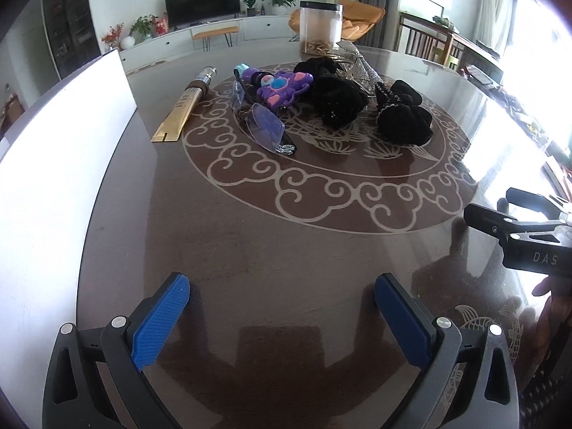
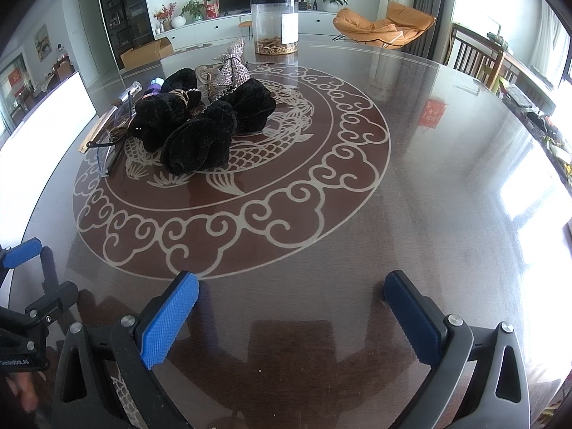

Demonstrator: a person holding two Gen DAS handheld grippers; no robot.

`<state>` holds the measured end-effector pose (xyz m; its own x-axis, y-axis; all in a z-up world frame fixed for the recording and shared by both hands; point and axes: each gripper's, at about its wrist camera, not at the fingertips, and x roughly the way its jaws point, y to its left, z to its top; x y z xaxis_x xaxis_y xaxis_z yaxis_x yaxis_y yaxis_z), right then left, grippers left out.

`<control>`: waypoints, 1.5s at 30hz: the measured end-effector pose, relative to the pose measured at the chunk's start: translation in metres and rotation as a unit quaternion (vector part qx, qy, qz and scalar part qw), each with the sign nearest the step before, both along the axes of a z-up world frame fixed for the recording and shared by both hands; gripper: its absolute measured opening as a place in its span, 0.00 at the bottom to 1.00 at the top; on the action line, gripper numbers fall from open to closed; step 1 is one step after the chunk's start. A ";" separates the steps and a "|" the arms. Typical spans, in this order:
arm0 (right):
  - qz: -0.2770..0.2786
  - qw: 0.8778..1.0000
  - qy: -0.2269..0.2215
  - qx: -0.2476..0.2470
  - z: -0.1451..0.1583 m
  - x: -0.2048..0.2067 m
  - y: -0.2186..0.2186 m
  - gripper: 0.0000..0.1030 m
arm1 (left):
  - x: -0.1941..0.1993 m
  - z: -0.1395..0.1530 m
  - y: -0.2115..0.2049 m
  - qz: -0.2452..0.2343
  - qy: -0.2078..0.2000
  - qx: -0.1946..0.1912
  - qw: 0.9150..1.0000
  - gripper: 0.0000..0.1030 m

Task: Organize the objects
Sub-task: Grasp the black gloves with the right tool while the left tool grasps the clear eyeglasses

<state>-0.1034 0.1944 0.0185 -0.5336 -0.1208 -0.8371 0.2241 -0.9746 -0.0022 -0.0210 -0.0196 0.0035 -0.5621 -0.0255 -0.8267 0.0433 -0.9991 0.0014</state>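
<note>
A cluster of objects lies at the middle of the round glass table (image 1: 286, 250): black scrunchies (image 1: 339, 98) (image 2: 200, 143), a purple toy (image 1: 282, 87), clear glasses (image 1: 266, 127), a gold tube (image 1: 186, 107) and a silver glittery piece (image 1: 361, 62) (image 2: 234, 66). My left gripper (image 1: 282, 298) hovers open over the near table edge, well short of the cluster, with nothing between its blue pads. My right gripper (image 2: 291, 298) is open and empty too, near the front edge, to the right of the cluster. Each gripper shows at the edge of the other's view.
A clear plastic jar (image 1: 320, 25) (image 2: 274, 23) stands at the far side of the table. A white board (image 1: 53, 161) stands along the left edge. Wooden chairs (image 2: 475, 57) sit at the far right. The table's right half is bare glass (image 2: 447, 178).
</note>
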 end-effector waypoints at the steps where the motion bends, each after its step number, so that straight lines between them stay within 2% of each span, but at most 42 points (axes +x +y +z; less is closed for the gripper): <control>1: 0.000 1.000 0.000 0.000 0.000 0.000 0.000 1.00 | 0.002 0.000 0.000 0.001 0.001 0.000 1.000 1.00; 4: 0.000 1.000 -0.010 0.006 0.000 -0.004 -0.003 1.00 | 0.001 0.001 0.000 0.002 0.001 0.000 1.000 1.00; 6: -0.015 0.999 -0.043 -0.007 0.005 -0.019 -0.003 1.00 | -0.006 0.000 -0.001 0.002 0.001 0.001 1.000 1.00; 8: -0.015 0.998 -0.034 -0.056 0.020 -0.030 -0.008 0.98 | -0.007 0.000 -0.001 0.001 0.001 0.000 1.000 1.00; 11: 0.003 0.998 -0.003 -0.057 0.044 -0.055 -0.038 0.96 | -0.006 0.000 0.000 0.002 0.001 0.000 1.000 1.00; 13: 0.026 0.998 -0.014 -0.051 0.045 -0.077 -0.060 0.88 | -0.006 0.000 -0.001 0.002 0.001 0.000 1.000 1.00; 14: 0.036 0.998 -0.027 -0.036 0.038 -0.089 -0.072 0.79 | -0.006 0.000 0.000 0.002 0.001 0.000 1.000 1.00; 16: 0.041 0.998 -0.041 -0.010 0.024 -0.100 -0.080 0.57 | -0.007 0.000 0.000 0.001 0.001 0.001 1.000 1.00; 17: 0.041 0.998 -0.045 -0.007 0.019 -0.100 -0.079 0.40 | -0.006 0.001 0.000 0.001 0.001 0.001 1.000 1.00; 20: 0.042 0.998 -0.040 -0.025 0.013 -0.079 -0.064 0.36 | -0.005 0.001 0.000 0.001 0.002 0.000 1.000 1.00; 25: 0.044 0.999 -0.013 -0.016 0.011 0.002 -0.023 0.36 | -0.006 0.001 0.001 0.003 0.002 0.000 1.000 1.00; 28: 0.023 1.000 0.010 -0.017 0.010 0.033 -0.003 0.36 | -0.006 0.001 0.001 0.003 0.001 0.000 1.000 1.00; 29: 0.015 0.999 0.015 -0.024 0.009 0.038 0.000 0.38 | -0.007 0.002 0.001 0.001 -0.002 0.000 1.000 1.00; 31: 0.005 0.999 0.025 -0.043 0.007 0.043 0.005 0.49 | -0.015 0.003 0.000 0.000 -0.019 0.004 1.000 1.00; 33: 0.010 0.998 0.032 -0.045 0.006 0.044 0.002 0.64 | -0.023 0.009 -0.006 0.005 -0.016 0.024 1.000 1.00; 36: 0.025 0.999 0.036 -0.009 0.003 0.046 -0.009 0.72 | -0.047 0.029 -0.018 0.022 0.006 0.052 0.998 1.00; 39: 0.034 0.999 0.038 -0.005 0.002 0.051 -0.017 0.77 | -0.084 0.046 -0.027 0.032 0.027 0.063 0.997 1.00; 42: 0.034 0.999 0.036 -0.008 0.002 0.050 -0.017 0.79 | -0.129 0.039 -0.034 0.050 -0.001 0.056 0.997 1.00; 43: 0.034 0.999 0.036 -0.006 0.002 0.050 -0.017 0.79 | -0.140 0.033 -0.036 0.057 -0.012 0.056 0.997 0.98; 44: 0.034 0.999 0.035 -0.006 0.001 0.049 -0.018 0.82 | -0.147 0.029 -0.038 0.060 -0.019 0.058 0.996 0.84; 45: 0.036 0.999 0.034 -0.007 0.001 0.049 -0.017 0.83 | -0.152 0.023 -0.038 0.060 -0.029 0.056 0.996 0.75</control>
<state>-0.0541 0.1769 0.0197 -0.5780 -0.1725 -0.7976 0.2928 -0.9562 -0.0054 -0.1735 -0.0576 0.0268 -0.5125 0.0054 -0.8586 0.1652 -0.9807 -0.1048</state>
